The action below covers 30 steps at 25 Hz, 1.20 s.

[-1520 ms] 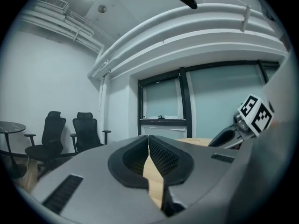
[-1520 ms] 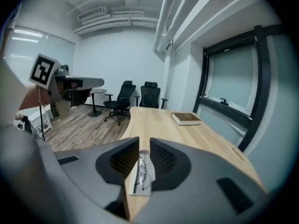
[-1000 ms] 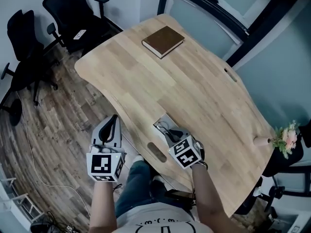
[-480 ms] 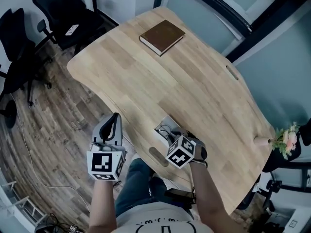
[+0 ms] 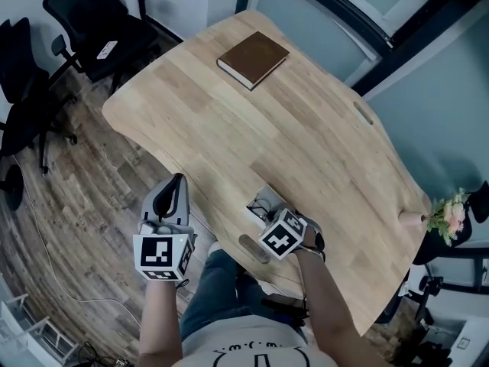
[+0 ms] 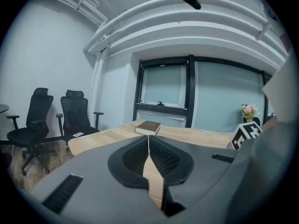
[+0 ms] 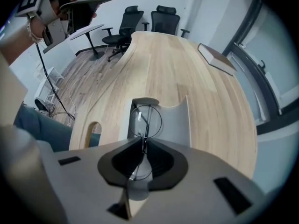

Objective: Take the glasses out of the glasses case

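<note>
Just inside table [image 5: 306,144] edge, right gripper [image 7: 142,143] pinching glasses [image 7: 145,120] at open case [image 7: 175,120]

Open tabletop [image 5: 306,136] between glasses case [image 5: 263,196] and book [image 5: 253,58]

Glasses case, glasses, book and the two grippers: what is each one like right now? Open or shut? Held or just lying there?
Glasses case: open, lying on the table.
Glasses: pinched by the right gripper, over the open case.
Right gripper: shut on the glasses.
Left gripper: shut, nothing in it, held beside the table's edge.
Book: closed, lying flat at the table's far end.
</note>
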Tool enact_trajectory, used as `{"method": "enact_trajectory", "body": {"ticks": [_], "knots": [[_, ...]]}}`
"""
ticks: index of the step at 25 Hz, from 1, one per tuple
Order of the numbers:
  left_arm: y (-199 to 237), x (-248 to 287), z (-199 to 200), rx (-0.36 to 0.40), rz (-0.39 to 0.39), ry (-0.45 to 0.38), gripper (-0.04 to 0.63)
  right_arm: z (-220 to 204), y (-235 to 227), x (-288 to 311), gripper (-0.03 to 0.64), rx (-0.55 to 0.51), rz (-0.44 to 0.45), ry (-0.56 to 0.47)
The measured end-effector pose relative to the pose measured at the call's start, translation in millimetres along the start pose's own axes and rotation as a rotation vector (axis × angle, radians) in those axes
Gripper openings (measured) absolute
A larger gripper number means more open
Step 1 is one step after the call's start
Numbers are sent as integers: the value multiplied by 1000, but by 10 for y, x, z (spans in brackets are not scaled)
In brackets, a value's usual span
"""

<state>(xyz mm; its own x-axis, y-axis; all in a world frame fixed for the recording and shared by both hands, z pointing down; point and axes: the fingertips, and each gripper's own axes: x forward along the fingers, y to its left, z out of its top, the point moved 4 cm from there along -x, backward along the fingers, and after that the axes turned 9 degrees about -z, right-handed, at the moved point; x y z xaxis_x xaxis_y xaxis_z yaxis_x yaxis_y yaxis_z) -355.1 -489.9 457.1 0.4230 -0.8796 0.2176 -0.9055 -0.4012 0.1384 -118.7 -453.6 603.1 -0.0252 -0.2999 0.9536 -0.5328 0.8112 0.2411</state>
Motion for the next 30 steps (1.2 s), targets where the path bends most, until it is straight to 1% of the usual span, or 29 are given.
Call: {"method": "enact_trajectory", "body": {"ticks": [4, 6, 10, 13, 19, 23, 27, 30], "knots": [[35, -1, 17, 0, -16, -4, 17, -6, -11, -30, 28, 69, 0, -8], [36, -8, 10, -2, -24, -4, 17, -12, -7, -57, 23, 87, -11, -19], [-15, -20, 19, 2, -45, -11, 17, -54, -31, -164, 18, 110, -66, -44], [-74, -42, 44, 8, -58, -21, 17, -47, -87, -296, 17, 131, -117, -87], [-227, -107, 136, 27, -78, -37, 17, -40, -154, -520, 17, 159, -187, -161], [-308, -170, 197, 45, -85, -55, 17, -13, -231, -788, 17, 218, -247, -262], [-446, -244, 265, 65, -86, -75, 17, -11, -341, -1213, 17, 319, -308, -415], [-619, -319, 322, 88, -98, -89, 17, -102, -380, -1541, 18, 395, -352, -538]]}}
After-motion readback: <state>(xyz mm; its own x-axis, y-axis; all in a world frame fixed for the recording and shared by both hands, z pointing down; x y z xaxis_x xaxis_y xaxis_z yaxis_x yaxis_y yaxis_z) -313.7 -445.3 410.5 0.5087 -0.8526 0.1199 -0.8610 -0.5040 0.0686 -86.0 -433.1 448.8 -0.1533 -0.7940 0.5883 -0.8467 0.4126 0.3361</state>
